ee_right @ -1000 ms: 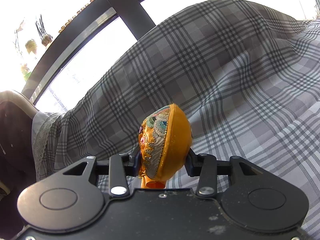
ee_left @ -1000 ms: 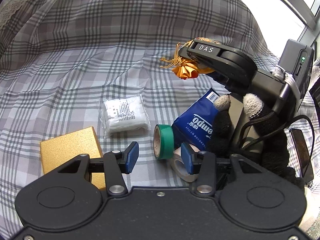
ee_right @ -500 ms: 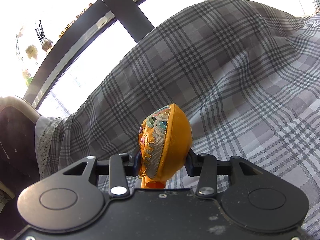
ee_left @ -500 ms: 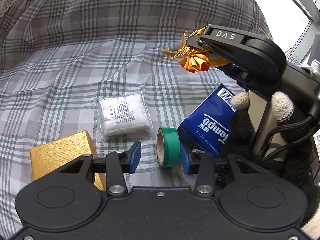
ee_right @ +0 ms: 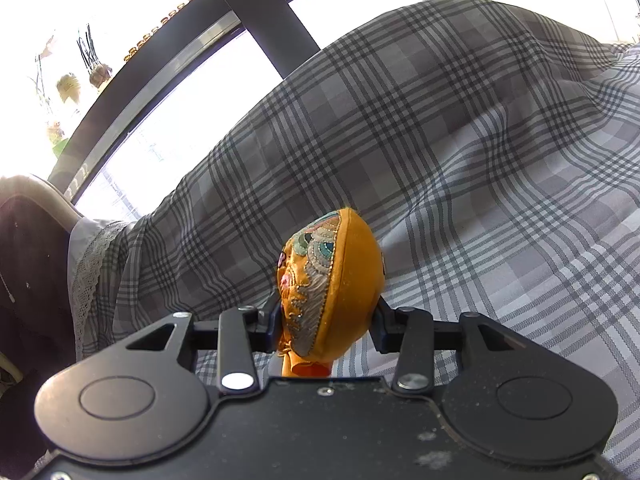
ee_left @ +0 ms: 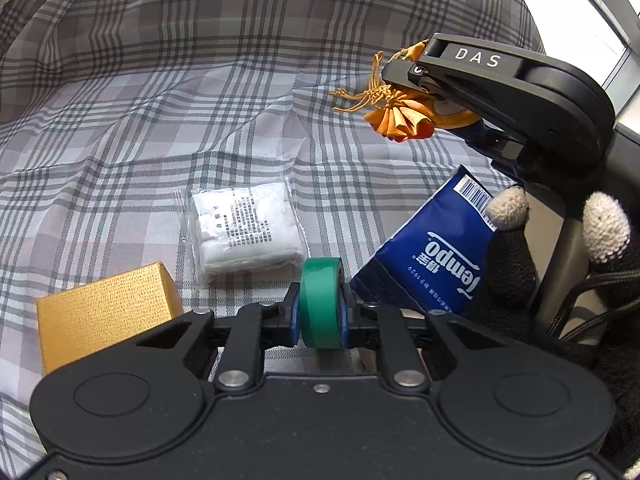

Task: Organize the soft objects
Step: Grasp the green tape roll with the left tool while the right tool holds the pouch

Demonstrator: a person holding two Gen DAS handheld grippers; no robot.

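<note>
My left gripper [ee_left: 319, 316] is shut on a green tape roll [ee_left: 321, 304], standing on edge between the blue pads. My right gripper [ee_right: 326, 320] is shut on an orange embroidered pouch [ee_right: 332, 292]; in the left wrist view the same pouch [ee_left: 404, 114] with its tassel hangs from the right gripper [ee_left: 430, 80], held above the plaid cloth at the right. A white packet in clear plastic [ee_left: 244, 232] lies flat beyond the tape. A blue Tempo tissue pack [ee_left: 432, 256] leans at the right.
A gold box [ee_left: 104, 312] sits at the left, close to my left gripper. The grey plaid cloth [ee_left: 160, 100] covers the surface and rises at the back. A gloved hand [ee_left: 516, 248] holds the right gripper's handle. A window frame [ee_right: 256, 12] is behind.
My left gripper has moved onto the green tape roll and closed on it; it was open before. The right gripper still holds the orange pouch, shifted slightly right in the left wrist view.
</note>
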